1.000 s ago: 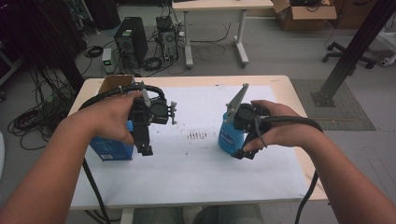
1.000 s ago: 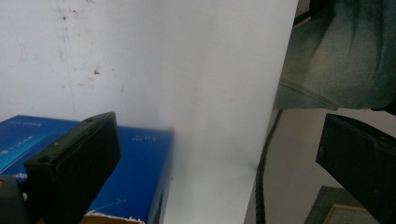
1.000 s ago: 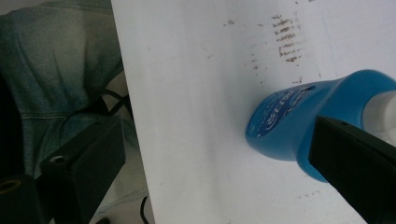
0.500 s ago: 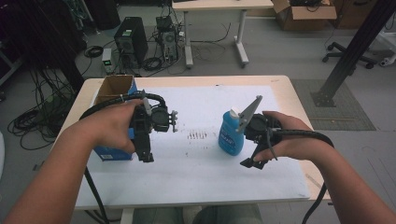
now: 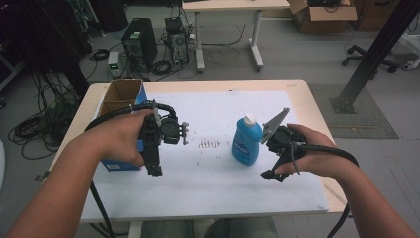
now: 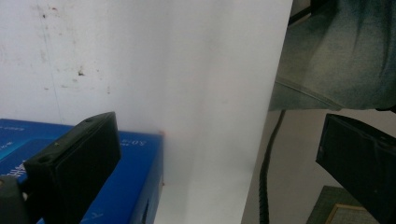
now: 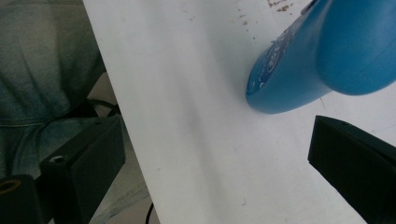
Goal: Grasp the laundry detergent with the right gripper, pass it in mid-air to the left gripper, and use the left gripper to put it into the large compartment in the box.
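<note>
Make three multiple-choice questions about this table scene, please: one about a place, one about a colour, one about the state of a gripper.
1. Where does the blue bottle stand?
A. inside the cardboard box
B. upright on the white sheet, just left of the right gripper
C. on the floor

2. What colour is the bottle's cap?
A. white
B. red
C. black

3. How are the jaws of the left gripper?
A. shut on the bottle
B. shut on a cable
C. open, holding nothing

Answers:
1 B: the high view shows it upright on the white sheet beside the right gripper.
2 A: the cap on top is white against the blue body.
3 C: the left gripper view shows its two black jaws wide apart, with bare sheet between them and the blue box under one jaw.
</note>
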`<state>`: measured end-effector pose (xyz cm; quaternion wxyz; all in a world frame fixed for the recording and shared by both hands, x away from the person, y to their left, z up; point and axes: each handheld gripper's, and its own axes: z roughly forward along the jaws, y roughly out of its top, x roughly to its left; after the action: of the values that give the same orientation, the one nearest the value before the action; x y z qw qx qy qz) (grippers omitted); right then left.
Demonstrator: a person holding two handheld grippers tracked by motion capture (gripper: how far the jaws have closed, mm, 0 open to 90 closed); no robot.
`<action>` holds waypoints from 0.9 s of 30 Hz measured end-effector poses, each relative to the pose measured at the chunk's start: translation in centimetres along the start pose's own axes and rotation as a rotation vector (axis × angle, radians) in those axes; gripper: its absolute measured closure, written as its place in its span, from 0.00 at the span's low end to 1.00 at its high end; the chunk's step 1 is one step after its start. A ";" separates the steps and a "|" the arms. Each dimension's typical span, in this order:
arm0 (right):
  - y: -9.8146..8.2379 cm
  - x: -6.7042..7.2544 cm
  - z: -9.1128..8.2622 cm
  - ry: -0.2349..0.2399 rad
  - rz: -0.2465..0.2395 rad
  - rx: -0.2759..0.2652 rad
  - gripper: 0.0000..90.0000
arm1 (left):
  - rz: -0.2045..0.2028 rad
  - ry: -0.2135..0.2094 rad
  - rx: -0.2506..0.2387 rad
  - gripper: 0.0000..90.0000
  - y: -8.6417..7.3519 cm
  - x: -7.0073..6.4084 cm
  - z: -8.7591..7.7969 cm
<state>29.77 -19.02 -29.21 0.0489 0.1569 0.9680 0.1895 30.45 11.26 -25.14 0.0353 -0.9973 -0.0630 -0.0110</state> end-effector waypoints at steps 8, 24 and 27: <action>-1.3 -0.8 0.2 -0.016 0.048 -0.030 0.05 | 0.008 -0.002 0.003 0.00 0.1 0.0 0.4; -3.1 -2.4 1.9 -0.025 0.121 -0.061 0.05 | 0.016 -0.009 0.017 0.00 0.4 -0.3 0.9; -3.3 -2.8 2.3 -0.022 0.131 -0.080 0.05 | 0.019 -0.010 0.017 0.00 0.4 -0.4 1.0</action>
<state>31.83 -21.99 -32.44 0.0533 0.2200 0.9468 0.2289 30.10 10.88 -26.21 0.0437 -0.9976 -0.0539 -0.0049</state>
